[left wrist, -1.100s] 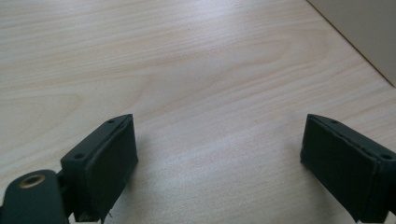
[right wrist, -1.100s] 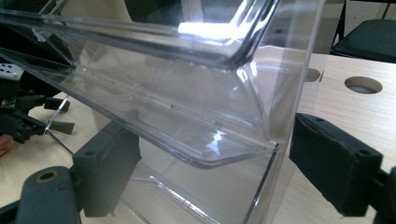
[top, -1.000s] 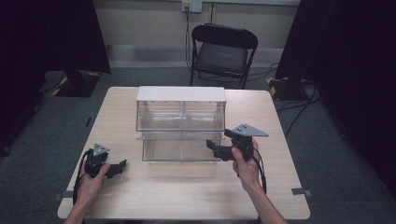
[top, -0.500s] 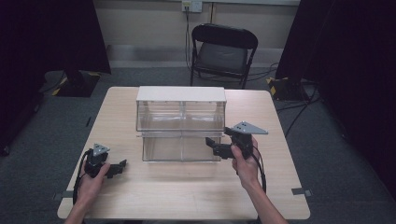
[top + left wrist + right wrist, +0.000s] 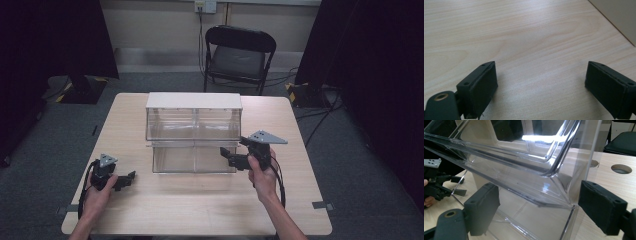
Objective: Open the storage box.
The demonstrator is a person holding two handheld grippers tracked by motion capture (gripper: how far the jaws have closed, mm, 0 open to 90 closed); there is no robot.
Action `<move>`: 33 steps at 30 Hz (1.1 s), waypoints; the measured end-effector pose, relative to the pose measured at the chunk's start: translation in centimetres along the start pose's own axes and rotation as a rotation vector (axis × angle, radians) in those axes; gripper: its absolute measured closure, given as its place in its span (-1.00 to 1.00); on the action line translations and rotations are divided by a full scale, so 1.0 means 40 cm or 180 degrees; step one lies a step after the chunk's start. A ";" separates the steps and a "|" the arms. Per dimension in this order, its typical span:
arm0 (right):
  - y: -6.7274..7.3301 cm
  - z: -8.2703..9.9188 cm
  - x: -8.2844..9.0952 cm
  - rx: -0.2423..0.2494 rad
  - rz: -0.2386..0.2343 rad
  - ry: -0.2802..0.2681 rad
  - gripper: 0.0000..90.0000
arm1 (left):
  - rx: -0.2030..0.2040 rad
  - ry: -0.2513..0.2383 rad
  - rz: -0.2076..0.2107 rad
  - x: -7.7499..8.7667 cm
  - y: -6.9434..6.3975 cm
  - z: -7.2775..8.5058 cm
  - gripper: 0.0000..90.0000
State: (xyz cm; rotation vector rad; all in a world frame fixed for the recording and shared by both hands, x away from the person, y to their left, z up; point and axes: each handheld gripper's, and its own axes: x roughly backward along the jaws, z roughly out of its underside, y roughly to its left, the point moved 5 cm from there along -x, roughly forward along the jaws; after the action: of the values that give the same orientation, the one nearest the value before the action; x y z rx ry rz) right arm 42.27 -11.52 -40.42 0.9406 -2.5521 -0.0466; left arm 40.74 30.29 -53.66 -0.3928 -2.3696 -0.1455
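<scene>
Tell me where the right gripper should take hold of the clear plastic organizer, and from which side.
Grip the lower front right corner of the clear plastic organizer, coming in from its right end. The right gripper is already level there with its jaws wide open, and in the right gripper view the thin side wall and front edge stand between them: probably a slim enough ridge to pinch. The broad clear faces look too wide.

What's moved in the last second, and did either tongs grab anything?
The right tongs edged left toward the clear bin unit, jaws open at its lower right corner, gripping nothing. The left tongs stayed open low over the table; the bin unit has not moved.
</scene>
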 end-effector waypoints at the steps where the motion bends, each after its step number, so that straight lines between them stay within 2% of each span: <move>1: 0.000 0.000 0.000 0.0000 0.0000 0.0000 -0.63 | 0.0001 -0.0001 0.0000 0.000 0.000 0.000 -0.77; 16: 0.001 -0.001 0.001 0.0005 -0.0004 0.0000 -0.63 | -0.0002 0.0000 0.0000 0.000 0.000 0.000 -0.77; 33: 0.002 -0.007 0.004 0.0093 0.0030 0.0000 -0.62 | -0.0001 0.0000 0.0001 0.000 0.000 0.000 -0.77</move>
State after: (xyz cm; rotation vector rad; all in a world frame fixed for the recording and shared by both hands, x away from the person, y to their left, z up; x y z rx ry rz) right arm 42.22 -11.52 -40.09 0.9394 -2.5636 -0.0068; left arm 40.73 30.28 -53.66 -0.3932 -2.3695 -0.1457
